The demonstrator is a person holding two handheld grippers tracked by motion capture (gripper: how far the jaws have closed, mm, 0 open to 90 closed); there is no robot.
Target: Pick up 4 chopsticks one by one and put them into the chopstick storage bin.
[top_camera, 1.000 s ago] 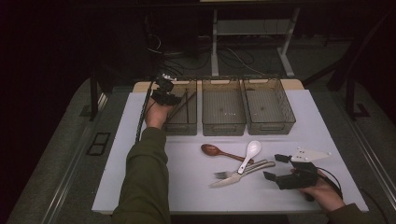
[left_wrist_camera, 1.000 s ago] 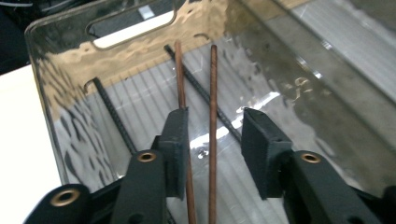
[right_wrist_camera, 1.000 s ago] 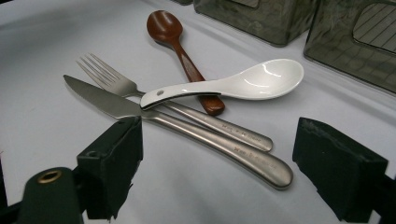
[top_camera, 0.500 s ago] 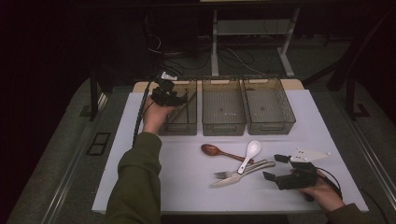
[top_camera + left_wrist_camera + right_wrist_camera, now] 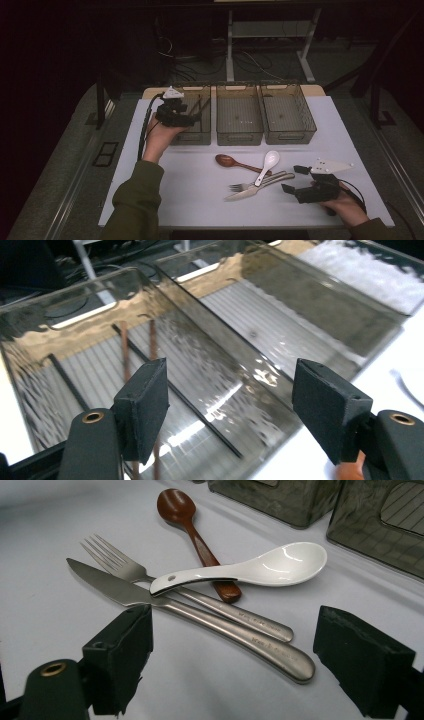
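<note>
My left gripper (image 5: 194, 114) hovers at the left bin (image 5: 196, 138), held by a hand in a green sleeve. Its jaws have just been opening and stand apart with nothing between them (image 5: 230, 405). Below them several chopsticks (image 5: 124, 347) lie in that bin, brown and black. My right gripper (image 5: 293, 179) rests low at the near right, open (image 5: 235, 655), facing a pile of cutlery. There, a white ceramic spoon (image 5: 280, 565) lies across a steel fork (image 5: 115, 560), a steel knife (image 5: 115, 587) and a brown wooden spoon (image 5: 175, 505).
Three smoky see-through bins stand in a row at the back of the white table (image 5: 190, 200); the middle bin (image 5: 239, 136) and right bin (image 5: 290, 134) hold nothing I can make out. Beyond the table are dark floor, cables and metal stand legs (image 5: 230, 50).
The left hand has drawn back a little toward the near side over the left bin. The right hand and the cutlery have stayed where they were.
</note>
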